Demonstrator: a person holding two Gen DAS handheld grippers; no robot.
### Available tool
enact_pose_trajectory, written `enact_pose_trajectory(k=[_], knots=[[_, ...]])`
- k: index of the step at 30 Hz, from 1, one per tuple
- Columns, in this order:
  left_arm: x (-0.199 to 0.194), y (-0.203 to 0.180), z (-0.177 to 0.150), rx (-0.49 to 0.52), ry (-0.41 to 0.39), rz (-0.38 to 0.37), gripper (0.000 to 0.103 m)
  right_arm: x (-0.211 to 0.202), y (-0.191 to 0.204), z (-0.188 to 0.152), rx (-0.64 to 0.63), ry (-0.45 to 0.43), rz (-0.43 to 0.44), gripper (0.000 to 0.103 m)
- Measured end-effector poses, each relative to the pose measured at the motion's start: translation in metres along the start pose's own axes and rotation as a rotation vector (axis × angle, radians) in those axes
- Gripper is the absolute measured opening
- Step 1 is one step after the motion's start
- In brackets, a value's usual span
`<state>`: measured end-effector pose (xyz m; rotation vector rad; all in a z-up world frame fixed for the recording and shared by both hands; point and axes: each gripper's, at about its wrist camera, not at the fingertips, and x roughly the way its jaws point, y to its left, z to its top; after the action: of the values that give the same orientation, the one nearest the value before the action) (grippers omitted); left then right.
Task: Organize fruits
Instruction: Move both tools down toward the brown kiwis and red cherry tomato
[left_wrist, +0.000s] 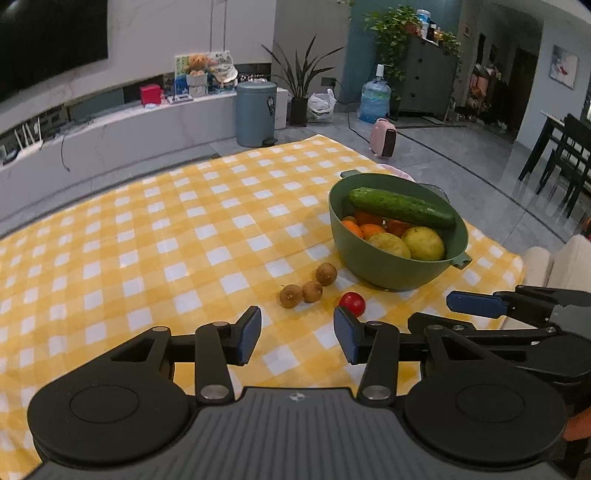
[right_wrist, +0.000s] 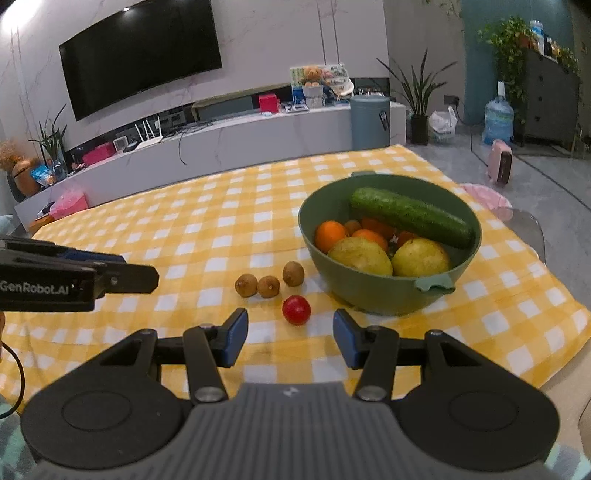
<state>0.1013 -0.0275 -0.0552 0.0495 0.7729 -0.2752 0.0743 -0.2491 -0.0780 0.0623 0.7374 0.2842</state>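
**Hovering over loose fruit beside a filled bowl**

Looking along the left hand-held gripper (left_wrist: 297, 336), its blue-padded jaws stand wide apart and hold nothing. Just ahead of the right-side pad lies a small round red tomato (left_wrist: 352, 303); ahead and slightly left sit three brown, rough-skinned longan-like fruits (left_wrist: 313, 291) in a loose row. Further ahead to the right stands the deep green plastic bowl (left_wrist: 369, 273), loaded with a long dark green cucumber (left_wrist: 402, 208), oranges (left_wrist: 371, 229) and two yellow-green pears (left_wrist: 423, 243). The small fruits probably remain outside because they are still to be gathered in. The other gripper's arm reaches in at the right edge.

From the right hand-held gripper (right_wrist: 290, 338), likewise spread open and empty, the tomato (right_wrist: 296, 310) lies almost centred just beyond the jaws, the likeliest next pick. The brown fruits (right_wrist: 269, 286) sit ahead-left, the bowl (right_wrist: 369, 295) ahead-right.

The bench wears a yellow-and-white checked cloth (right_wrist: 221, 229), soft and slightly rumpled. Beyond are a wall-mounted black television (right_wrist: 142, 55), a grey pedal bin (right_wrist: 370, 122) and potted plants.
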Motion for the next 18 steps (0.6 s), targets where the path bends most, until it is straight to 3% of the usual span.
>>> enact_pose_trajectory(k=[4, 6, 10, 12, 18], knots=[[0.004, -0.001, -0.003, 0.017, -0.036, 0.031, 0.054, 0.006, 0.003, 0.0, -0.022, 0.031, -0.009, 0.049], [0.007, -0.002, -0.003, 0.026, -0.05, 0.062, 0.062, 0.01, 0.004, -0.001, -0.021, 0.043, -0.011, 0.05], [0.012, 0.0, -0.005, 0.028, -0.101, 0.071, 0.071, 0.016, 0.003, 0.001, -0.007, 0.037, -0.017, 0.064], [0.017, 0.002, -0.004, 0.023, -0.095, 0.089, 0.074, 0.021, 0.003, 0.001, -0.002, 0.032, -0.021, 0.068], [0.039, 0.011, -0.001, -0.026, -0.024, 0.086, 0.074, 0.037, 0.008, 0.008, -0.017, 0.025, -0.021, 0.067]])
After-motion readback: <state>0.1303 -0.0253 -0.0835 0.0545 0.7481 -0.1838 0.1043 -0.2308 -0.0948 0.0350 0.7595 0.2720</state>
